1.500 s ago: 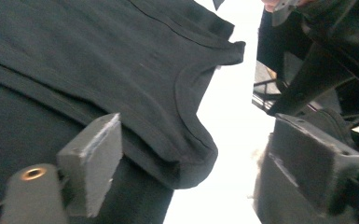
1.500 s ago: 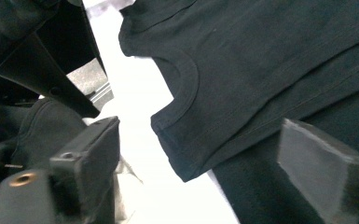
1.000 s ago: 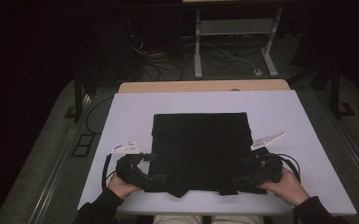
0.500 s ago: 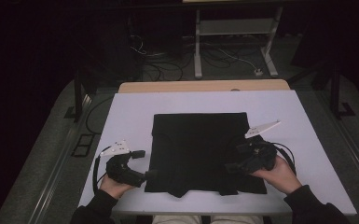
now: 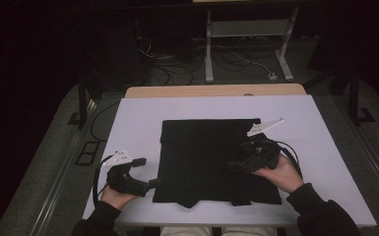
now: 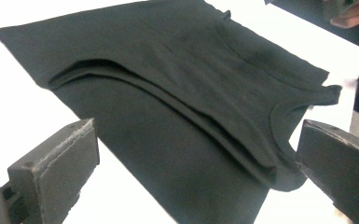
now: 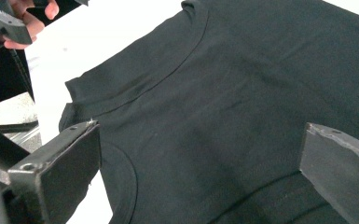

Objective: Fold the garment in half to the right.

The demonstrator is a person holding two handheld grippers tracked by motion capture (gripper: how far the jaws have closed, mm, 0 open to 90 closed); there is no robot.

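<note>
**A:** How far along is the folding?

**B:** Partway, I'd say. The shirt (image 5: 216, 160) lies flat on the table (image 5: 138, 118) as a rough rectangle, and the left gripper view shows a doubled layer running across it, so the sides look already turned in. The collar end sits at the near edge, nearest the person.

**A:** And the tools?

**B:** The left gripper (image 5: 152, 183) has its jaws spread wide with nothing between them; the shirt's near left corner lies just ahead of its tips, apart from them. The right gripper (image 5: 232, 166) hangs over the cloth, jaws likewise wide apart and empty. Below it and between its jaws in the right gripper view there is just fabric, with the neckline (image 7: 168, 70) curving away ahead of its left jaw.

**A:** So nothing is pinched?

**B:** Nothing. Neither tool holds the shirt.

**A:** What's left?

**B:** My guess: take the near edge on both sides and bring it over toward the far hem, once or twice, to finish a compact bundle.
</note>
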